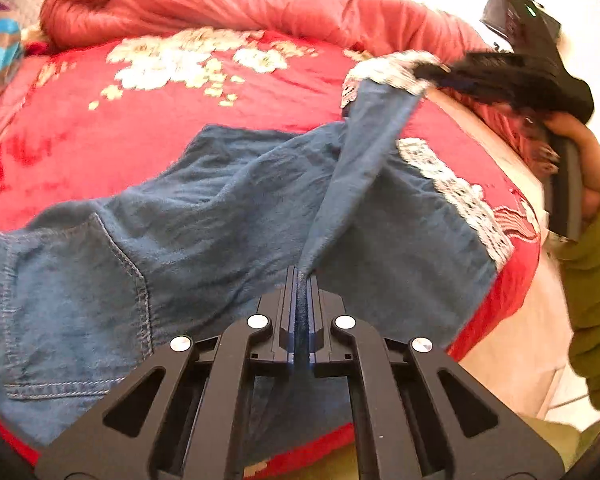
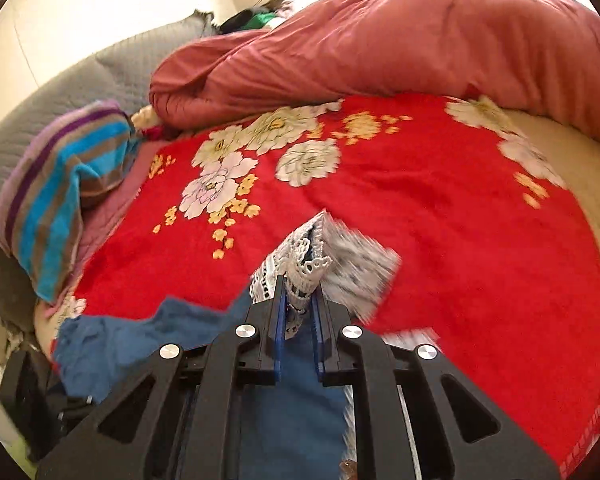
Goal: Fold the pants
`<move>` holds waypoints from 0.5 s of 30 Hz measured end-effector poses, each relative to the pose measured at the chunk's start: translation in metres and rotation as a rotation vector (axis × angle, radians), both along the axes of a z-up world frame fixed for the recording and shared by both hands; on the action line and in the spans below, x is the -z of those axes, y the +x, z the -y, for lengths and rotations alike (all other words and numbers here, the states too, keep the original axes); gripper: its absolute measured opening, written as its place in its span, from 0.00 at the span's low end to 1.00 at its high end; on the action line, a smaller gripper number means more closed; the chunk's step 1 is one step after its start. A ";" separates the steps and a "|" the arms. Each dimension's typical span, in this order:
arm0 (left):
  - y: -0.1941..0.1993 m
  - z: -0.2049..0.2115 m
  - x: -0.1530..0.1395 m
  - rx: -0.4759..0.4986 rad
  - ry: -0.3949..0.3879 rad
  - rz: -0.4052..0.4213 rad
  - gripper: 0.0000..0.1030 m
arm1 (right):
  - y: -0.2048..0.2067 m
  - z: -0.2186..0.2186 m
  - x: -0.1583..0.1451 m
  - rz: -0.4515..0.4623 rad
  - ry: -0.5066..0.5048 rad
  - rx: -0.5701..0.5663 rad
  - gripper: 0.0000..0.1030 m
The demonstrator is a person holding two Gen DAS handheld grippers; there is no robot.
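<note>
So the biggest thing here is the bed, covered by a red blanket (image 2: 440, 208) with big white and yellow flowers printed on it, and it fills most of both views. Along the far side there's a bulky salmon-pink comforter (image 2: 380, 52) bunched up into a long roll, with a grey quilted cover (image 2: 112, 68) behind it on the far left. A striped towel (image 2: 56, 196) in blue, brown and purple sits on the left edge of the blanket, just beside the end of the comforter. The pants (image 1: 228, 200) are blue denim with white lace trim on the cuffs, spread across the near part of the red blanket; the waist and back pocket end lies to the near left, one leg stretches off to the right with its lace cuff (image 1: 456, 196) flat near the bed's right edge. The other leg is pulled up off the bed into a taut ridge. The left gripper (image 1: 302, 280) is clamped tight on a fold of denim at the near end of that ridge. The right gripper (image 2: 300, 300) is clenched on the lace hem of the lifted leg, held above the blanket, and the picture's blurry around it. A hand (image 1: 576, 152) in an olive-green sleeve (image 1: 596, 300) grips its handle on the right.
</note>
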State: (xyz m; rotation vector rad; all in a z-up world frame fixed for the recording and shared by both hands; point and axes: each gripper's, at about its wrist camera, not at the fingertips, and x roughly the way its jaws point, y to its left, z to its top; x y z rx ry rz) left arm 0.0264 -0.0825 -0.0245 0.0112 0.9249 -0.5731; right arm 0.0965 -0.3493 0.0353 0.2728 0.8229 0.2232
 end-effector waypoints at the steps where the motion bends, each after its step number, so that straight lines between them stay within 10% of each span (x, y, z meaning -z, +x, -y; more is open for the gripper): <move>1: -0.005 0.000 -0.005 0.012 0.009 0.022 0.00 | -0.015 0.007 -0.002 -0.007 0.016 0.005 0.10; 15: -0.041 0.001 -0.013 0.098 0.084 0.085 0.00 | -0.138 0.026 0.038 -0.132 0.099 0.085 0.09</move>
